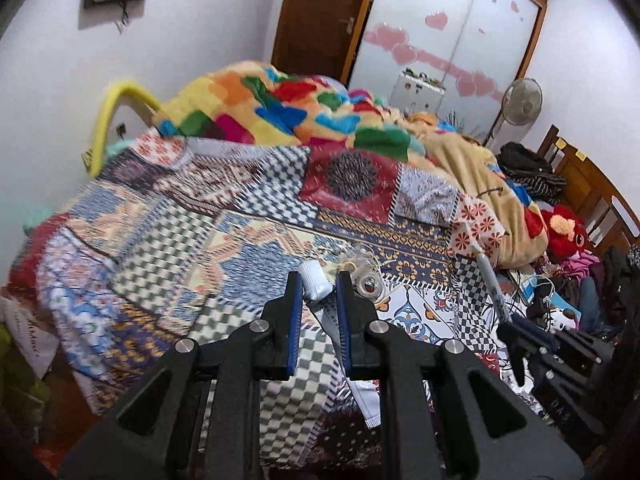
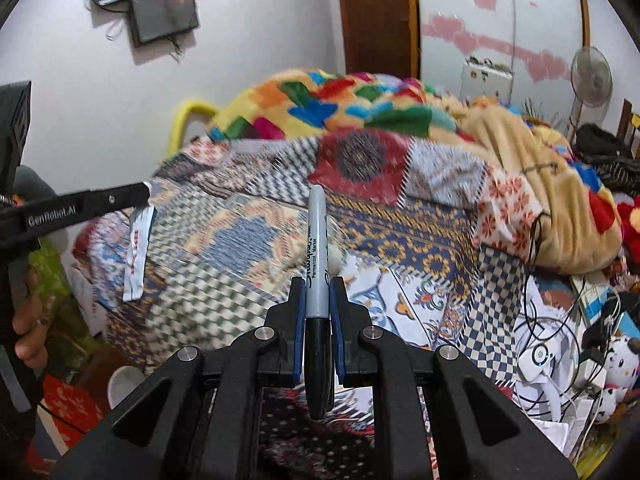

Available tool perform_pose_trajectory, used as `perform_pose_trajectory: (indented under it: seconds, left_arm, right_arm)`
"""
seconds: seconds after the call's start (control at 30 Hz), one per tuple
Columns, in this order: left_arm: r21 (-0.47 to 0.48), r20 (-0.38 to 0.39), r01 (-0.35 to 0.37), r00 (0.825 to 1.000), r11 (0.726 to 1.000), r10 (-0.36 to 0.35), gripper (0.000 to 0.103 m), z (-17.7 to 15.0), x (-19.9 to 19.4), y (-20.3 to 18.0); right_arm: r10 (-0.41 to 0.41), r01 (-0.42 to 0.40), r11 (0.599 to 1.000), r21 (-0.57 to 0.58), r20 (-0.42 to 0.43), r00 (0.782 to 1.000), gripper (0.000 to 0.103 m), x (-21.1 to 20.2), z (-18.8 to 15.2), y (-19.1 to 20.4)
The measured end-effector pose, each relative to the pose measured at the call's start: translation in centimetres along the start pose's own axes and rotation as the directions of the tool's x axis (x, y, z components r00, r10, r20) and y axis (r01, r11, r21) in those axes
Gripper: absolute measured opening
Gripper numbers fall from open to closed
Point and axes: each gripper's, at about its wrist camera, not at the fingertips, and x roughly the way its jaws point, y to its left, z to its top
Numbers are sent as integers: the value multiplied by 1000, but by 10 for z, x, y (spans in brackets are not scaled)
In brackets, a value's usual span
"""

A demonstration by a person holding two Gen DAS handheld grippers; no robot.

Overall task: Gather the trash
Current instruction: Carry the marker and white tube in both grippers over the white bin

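Left wrist view: my left tongs [image 1: 318,286] pinch a white capped tube [image 1: 320,286] above the patchwork bed [image 1: 168,240]. My right tongs [image 2: 318,300] are pressed together on a grey marker [image 2: 318,248], pointing far. Clear plastic trash [image 1: 366,276] lies on the bed just beyond the tube.
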Motion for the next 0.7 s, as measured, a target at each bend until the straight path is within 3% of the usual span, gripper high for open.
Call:
perform_pose_trajectory:
  seconds: [0.4, 0.7]
  left_arm:
    - [-32, 146, -92, 985, 995, 96, 15, -31, -134, 40]
    - [-96, 171, -160, 970, 982, 174, 15, -71, -196, 94]
  right_arm:
    - [99, -83, 989, -126, 129, 987, 11, -81, 3, 82]
    - [196, -166, 963, -214, 126, 973, 11, -104, -12, 143]
